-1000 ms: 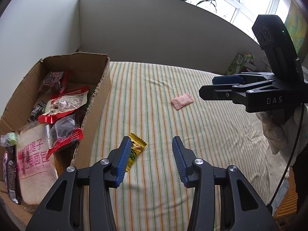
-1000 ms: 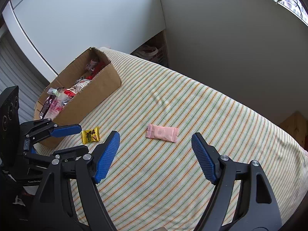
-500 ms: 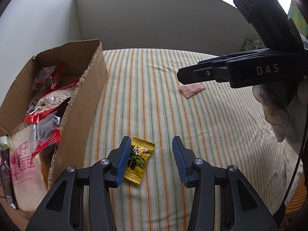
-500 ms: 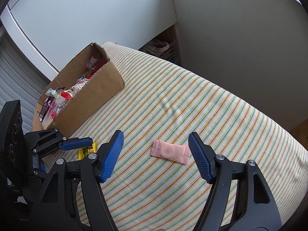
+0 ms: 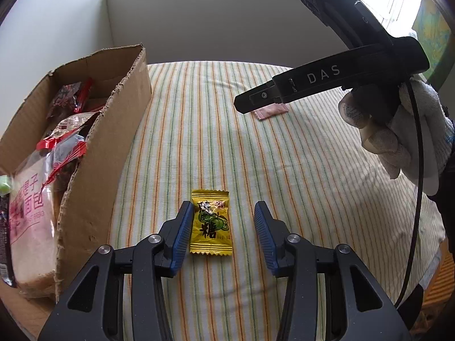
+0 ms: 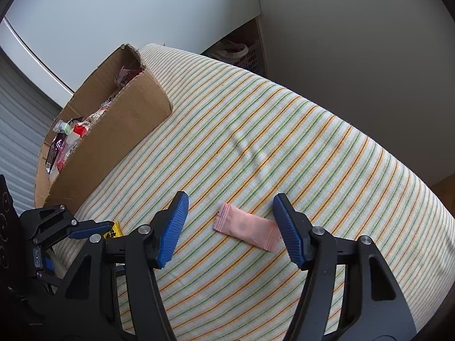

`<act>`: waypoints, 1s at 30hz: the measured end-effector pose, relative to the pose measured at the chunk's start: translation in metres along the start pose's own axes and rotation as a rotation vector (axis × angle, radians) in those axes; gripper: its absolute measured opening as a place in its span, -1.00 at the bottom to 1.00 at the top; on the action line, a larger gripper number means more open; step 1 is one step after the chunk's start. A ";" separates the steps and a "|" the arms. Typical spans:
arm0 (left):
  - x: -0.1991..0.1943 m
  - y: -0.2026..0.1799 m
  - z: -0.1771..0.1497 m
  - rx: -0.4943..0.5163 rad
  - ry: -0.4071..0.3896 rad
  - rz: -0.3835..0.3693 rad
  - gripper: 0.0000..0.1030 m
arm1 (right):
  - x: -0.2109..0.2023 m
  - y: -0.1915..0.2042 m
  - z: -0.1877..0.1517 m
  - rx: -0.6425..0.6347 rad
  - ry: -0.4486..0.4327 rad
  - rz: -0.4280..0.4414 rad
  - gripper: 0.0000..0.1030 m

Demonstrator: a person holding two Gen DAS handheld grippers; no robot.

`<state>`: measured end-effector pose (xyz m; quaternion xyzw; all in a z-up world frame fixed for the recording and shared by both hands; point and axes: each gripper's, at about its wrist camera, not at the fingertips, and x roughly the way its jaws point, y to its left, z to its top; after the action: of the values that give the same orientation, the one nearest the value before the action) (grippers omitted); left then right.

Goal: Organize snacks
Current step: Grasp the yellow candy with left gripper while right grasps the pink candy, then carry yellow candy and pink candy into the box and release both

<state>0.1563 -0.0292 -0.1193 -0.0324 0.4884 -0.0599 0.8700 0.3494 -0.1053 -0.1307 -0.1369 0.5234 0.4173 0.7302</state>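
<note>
A yellow candy packet lies flat on the striped cloth, between the open fingers of my left gripper, closer to the left finger. A pink snack packet lies between the open fingers of my right gripper, its right end by the right finger. In the left wrist view the pink packet is partly hidden behind the right gripper's body. A cardboard box with several snack bags stands at the left; it also shows in the right wrist view.
The striped cloth covers a table against a grey wall. The box holds a bread bag and red-edged packets. A gloved hand holds the right gripper. A basket sits in the far corner.
Both grippers have come down and forward. The yellow candy now sits between the left fingers, and the pink packet sits between the right fingers. Both stay open.
</note>
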 end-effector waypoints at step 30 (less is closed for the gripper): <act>-0.041 -0.007 -0.024 0.011 -0.050 0.009 -0.56 | -0.019 0.040 -0.067 -0.090 0.062 -0.243 -0.60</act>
<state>0.1141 -0.0300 -0.0959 -0.0270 0.4665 -0.0577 0.8822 0.2735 -0.1322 -0.1319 -0.2446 0.5061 0.3443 0.7520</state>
